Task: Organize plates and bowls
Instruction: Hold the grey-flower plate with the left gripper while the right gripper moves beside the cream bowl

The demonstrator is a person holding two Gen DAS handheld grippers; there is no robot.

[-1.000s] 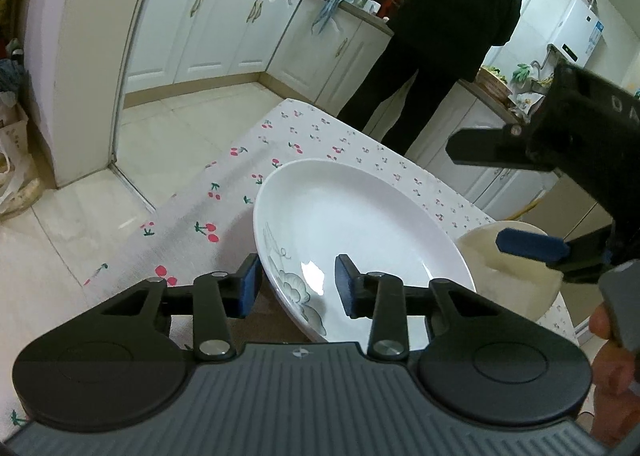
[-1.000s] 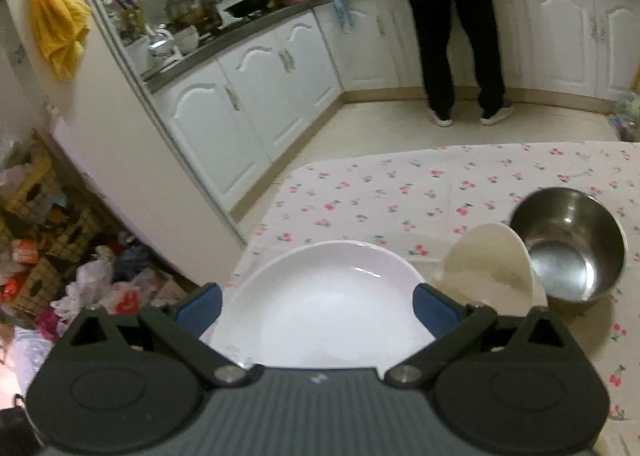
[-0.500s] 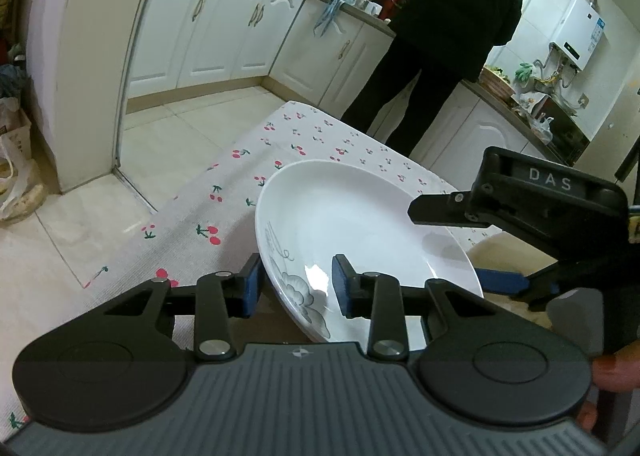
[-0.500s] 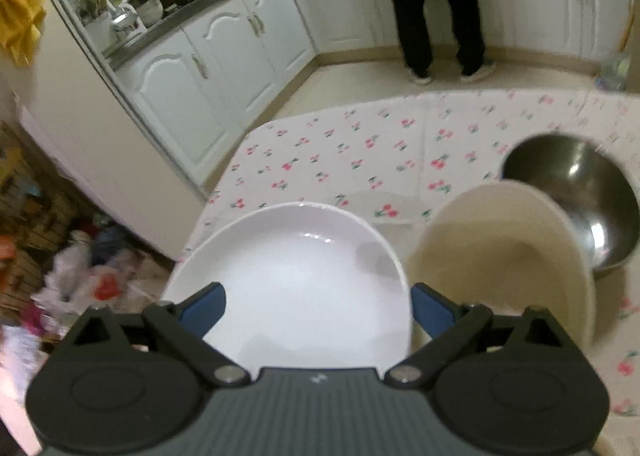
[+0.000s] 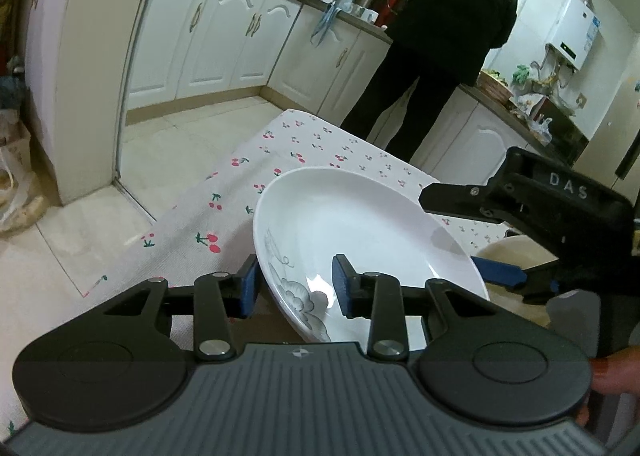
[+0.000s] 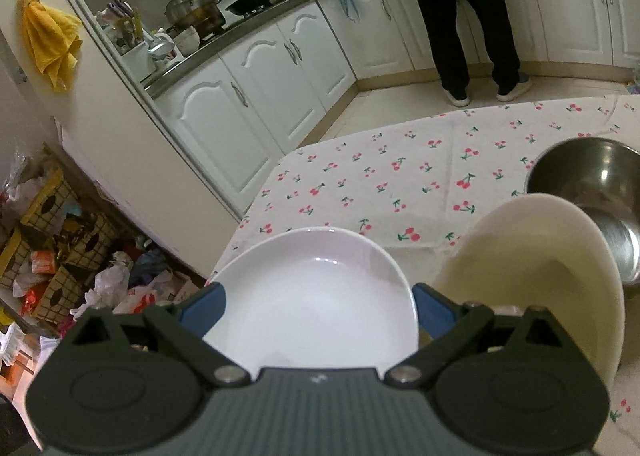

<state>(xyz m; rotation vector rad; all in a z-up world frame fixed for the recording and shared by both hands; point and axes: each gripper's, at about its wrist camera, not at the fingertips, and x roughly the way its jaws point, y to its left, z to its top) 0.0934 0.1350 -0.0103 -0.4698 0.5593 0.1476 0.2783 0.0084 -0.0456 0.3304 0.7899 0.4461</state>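
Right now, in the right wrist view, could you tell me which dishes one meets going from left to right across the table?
White plate → cream plate → steel bowl, all on the cherry-print tablecloth.

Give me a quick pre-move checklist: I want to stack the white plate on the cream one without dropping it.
1. Left tool grips the white plate: ok, a pad sits on each side of the rim.
2. Right tool is ready to help: ok, wide open, one finger at each side of the plate.
3. Cream plate is empty: ok, nothing lies in it.
4. Cream plate lies flat: cannot tell, it looks tilted beside the steel bowl.
5. Person is out of the way: ok, at the counter with their back turned.
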